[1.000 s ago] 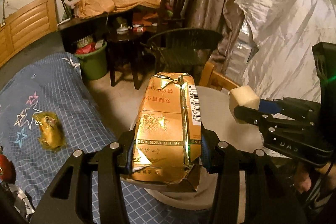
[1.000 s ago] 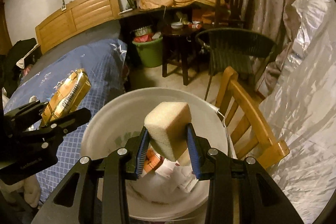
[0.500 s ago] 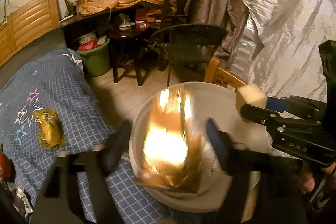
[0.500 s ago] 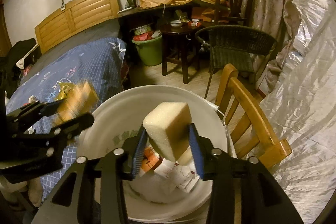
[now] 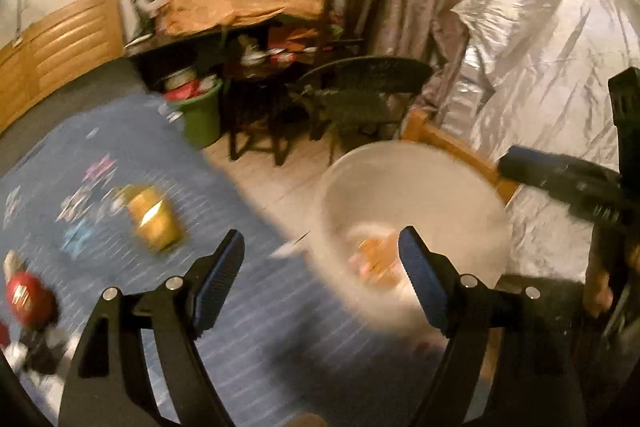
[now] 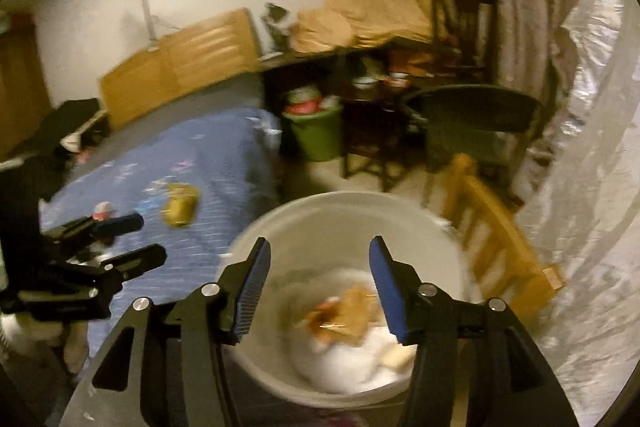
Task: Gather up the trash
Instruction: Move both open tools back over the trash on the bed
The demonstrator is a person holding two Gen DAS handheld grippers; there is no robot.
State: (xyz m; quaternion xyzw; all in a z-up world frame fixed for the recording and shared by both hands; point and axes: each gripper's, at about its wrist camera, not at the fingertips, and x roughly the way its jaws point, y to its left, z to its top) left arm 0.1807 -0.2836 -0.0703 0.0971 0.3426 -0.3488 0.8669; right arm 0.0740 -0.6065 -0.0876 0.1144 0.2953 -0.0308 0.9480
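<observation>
Both grippers are empty: left gripper point(image 5: 320, 263) wide, right gripper point(image 6: 318, 267) opening above white bucket point(image 6: 440, 231); gold wrapper point(image 5: 156, 223) lies on blue bedspread point(image 5: 256, 307).

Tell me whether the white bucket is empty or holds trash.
Holds trash. The white bucket has a gold wrapper and white crumpled litter at its bottom; motion blur hides finer detail.

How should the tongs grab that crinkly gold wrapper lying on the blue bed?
Best guess: come down from above and pinch the gold wrapper across its narrow middle. It lies flat and alone on the bed, so nothing blocks the way, and its crumpled folds should squash between the pads. The left tongs are nearest, open and empty. The picture is blurry, so I can't see its edges well.
</observation>
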